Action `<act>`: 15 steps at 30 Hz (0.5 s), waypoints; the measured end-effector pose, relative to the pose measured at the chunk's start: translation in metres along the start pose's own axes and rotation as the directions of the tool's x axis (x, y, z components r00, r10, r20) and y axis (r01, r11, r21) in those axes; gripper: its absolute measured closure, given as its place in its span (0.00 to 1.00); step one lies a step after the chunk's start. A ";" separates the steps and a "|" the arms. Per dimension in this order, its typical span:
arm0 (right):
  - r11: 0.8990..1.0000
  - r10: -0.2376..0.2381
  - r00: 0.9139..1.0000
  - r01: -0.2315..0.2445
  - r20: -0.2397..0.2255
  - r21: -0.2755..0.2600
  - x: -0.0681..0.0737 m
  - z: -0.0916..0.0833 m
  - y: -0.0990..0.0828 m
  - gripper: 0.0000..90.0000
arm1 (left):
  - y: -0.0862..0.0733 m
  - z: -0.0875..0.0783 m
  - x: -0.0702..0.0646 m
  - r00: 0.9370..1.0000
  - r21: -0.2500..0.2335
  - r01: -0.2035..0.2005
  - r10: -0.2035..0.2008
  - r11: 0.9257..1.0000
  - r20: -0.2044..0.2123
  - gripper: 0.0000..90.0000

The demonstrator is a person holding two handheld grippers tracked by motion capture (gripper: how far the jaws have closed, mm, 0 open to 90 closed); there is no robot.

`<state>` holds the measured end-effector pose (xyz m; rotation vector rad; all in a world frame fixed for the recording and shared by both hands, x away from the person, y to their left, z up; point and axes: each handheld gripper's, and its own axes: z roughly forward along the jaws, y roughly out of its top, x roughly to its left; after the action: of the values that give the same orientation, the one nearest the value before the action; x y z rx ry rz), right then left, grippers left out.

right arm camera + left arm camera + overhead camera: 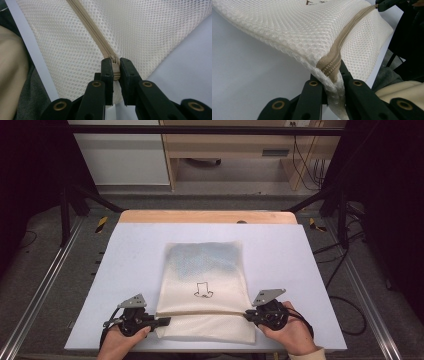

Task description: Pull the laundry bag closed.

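White mesh fabric is making up the laundry bag (205,285), which is lying flat on the pale grey table top (125,270), roughly at its middle and reaching toward the near edge; a small dark drawing (203,291) is showing on its upper face, and something bluish is showing faintly through the mesh at the far end; a beige zipper (200,313) is running across the bag near its closer end, from one side edge to the other; the left gripper (161,322) is sitting at the bag's left edge, held by the person's left hand (120,342), and in the left gripper view its jaws are pressing together on the bag's edge right where the zipper tape (332,67) is ending, with the mesh (294,32) lifting and bulging up from the table there; the right gripper (248,315) is sitting at the opposite edge in the right hand (292,332), and in the right gripper view its jaws are clamping the end of the zipper (115,68), the tape (92,27) stretching away from them across the mesh; the zipper line is lying taut between the two grippers; a wooden strip (207,217) is bordering the table's far edge.
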<state>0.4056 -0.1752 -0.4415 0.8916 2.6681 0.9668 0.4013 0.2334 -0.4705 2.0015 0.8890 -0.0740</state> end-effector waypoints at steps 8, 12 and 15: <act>1.000 0.003 1.000 -0.003 0.003 0.003 0.000 -0.001 -0.003 0.91 | 0.000 0.000 0.000 1.000 -0.002 0.001 -0.001 1.000 0.000 0.95; 1.000 0.011 1.000 -0.011 0.008 0.008 0.000 -0.001 -0.004 0.91 | 0.000 -0.001 0.000 1.000 -0.006 -0.001 0.001 1.000 0.001 0.95; 1.000 0.012 1.000 -0.012 0.008 0.014 -0.001 -0.002 -0.005 0.91 | 0.000 -0.001 0.000 1.000 -0.005 -0.002 0.002 1.000 0.001 0.95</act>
<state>0.4035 -0.1796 -0.4433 0.9133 2.6695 0.9460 0.4012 0.2342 -0.4696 1.9972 0.8861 -0.0714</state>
